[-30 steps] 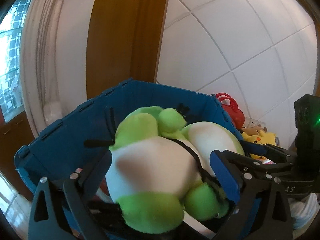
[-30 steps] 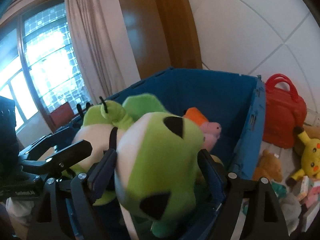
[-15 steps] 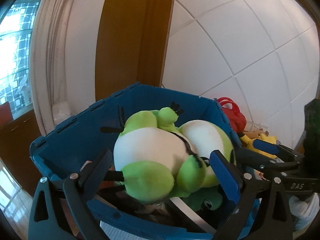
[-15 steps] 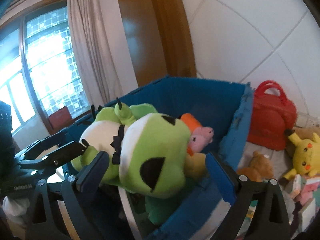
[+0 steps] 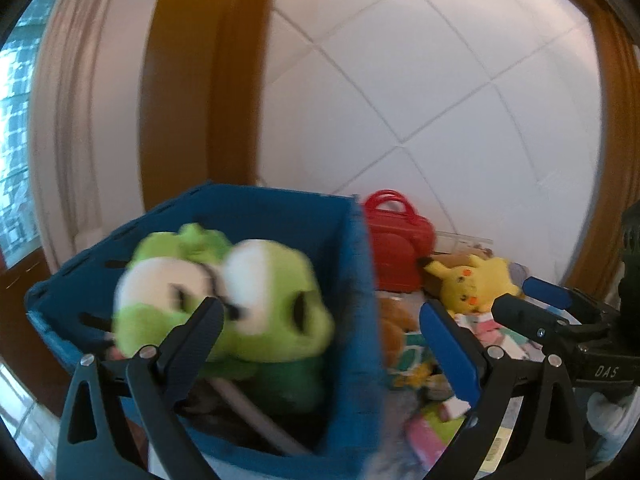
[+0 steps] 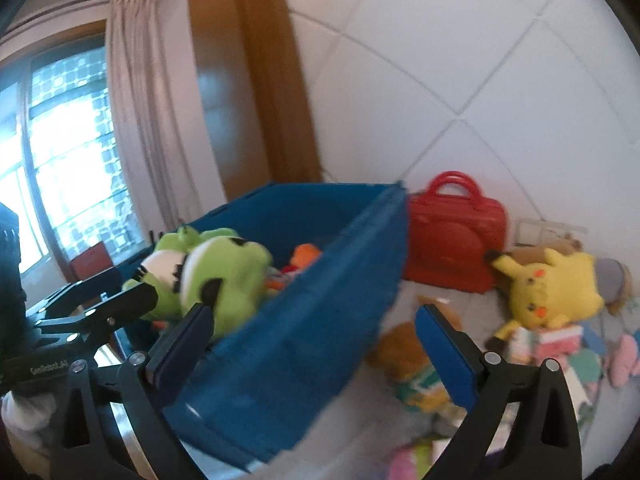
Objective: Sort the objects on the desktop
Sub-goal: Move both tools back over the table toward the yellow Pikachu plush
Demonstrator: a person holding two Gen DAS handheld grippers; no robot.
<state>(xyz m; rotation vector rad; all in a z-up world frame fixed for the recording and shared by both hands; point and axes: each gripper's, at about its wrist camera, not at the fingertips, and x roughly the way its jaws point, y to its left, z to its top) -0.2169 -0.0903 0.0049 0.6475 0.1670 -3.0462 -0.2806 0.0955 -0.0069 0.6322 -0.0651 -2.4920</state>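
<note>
We see the green plush toy (image 5: 224, 304) lying inside the blue bin (image 5: 356, 280), on top of other toys, with its white belly and head above the rim. It rests there by its own weight; no pad touches it. In the right wrist view an orange and pink toy (image 6: 304, 258) sits beside it, deeper in the bin.

Our left gripper (image 5: 320, 336) stands wide, with nothing between its jaws; through the gap we see only the bin wall and the toys behind. Our right gripper (image 6: 316, 340) also stands wide. Its jaws have just been opening, and nothing is between them now except the corner of the bin farther away. We judge that both grippers carried the big soft toy together, because it is too wide for one, and that this placing is finished.

On the table (image 6: 432, 292) to the right of the bin many things are not yet sorted: a yellow plush toy (image 6: 556, 284) lying on its side, a red case (image 6: 452, 240) with handles standing against the tiled wall, a small brown plush toy (image 6: 404, 356) near the bin, and some little boxes (image 6: 556, 338) that are too blurred to name. Both cameras now face partly toward this pile, so we think the next step is to choose one of these. The brown toy lies nearest to the right gripper.
</note>
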